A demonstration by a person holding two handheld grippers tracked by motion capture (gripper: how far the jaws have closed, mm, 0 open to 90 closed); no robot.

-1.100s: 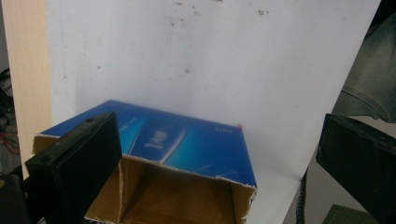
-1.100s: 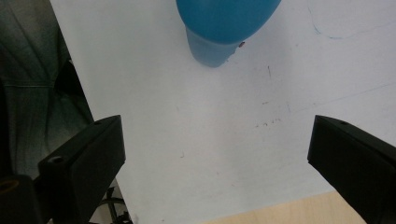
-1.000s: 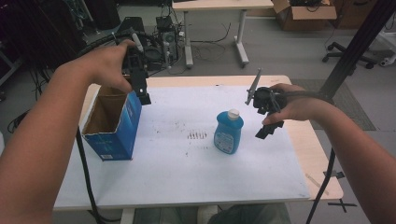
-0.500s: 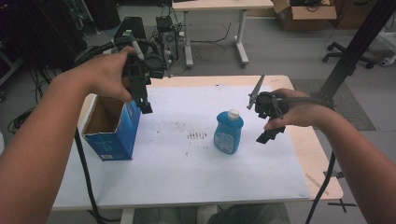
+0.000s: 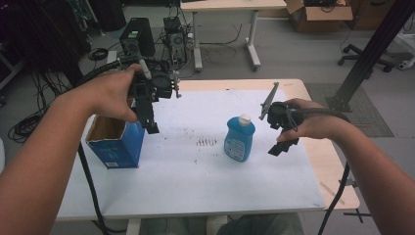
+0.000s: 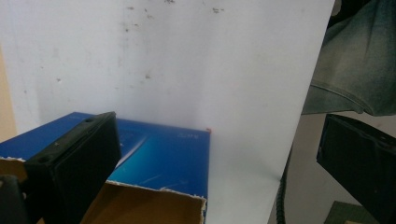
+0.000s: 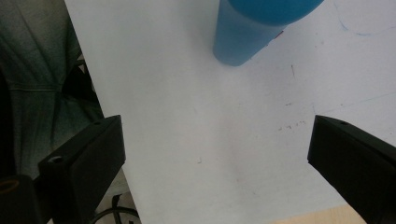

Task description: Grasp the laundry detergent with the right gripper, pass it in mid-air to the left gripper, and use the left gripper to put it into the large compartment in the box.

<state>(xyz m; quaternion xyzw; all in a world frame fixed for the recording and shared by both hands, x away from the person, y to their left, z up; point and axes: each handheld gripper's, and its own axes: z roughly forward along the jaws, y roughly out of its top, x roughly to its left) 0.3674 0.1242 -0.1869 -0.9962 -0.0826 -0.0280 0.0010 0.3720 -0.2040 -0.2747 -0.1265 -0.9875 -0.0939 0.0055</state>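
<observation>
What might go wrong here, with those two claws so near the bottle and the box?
The bottle stands upright and free; a sideways nudge from the open right claw may tip it. The open box sits near the table's left edge, so the open left claw beside its rim might push it off.

The surface [image 5: 293, 183] is a wooden top covered by a white sheet speckled with dark marks. On it stand an open blue cardboard box [image 5: 116, 142] near its left edge and a blue bottle [image 5: 239, 139] with a white cap, well apart.
</observation>
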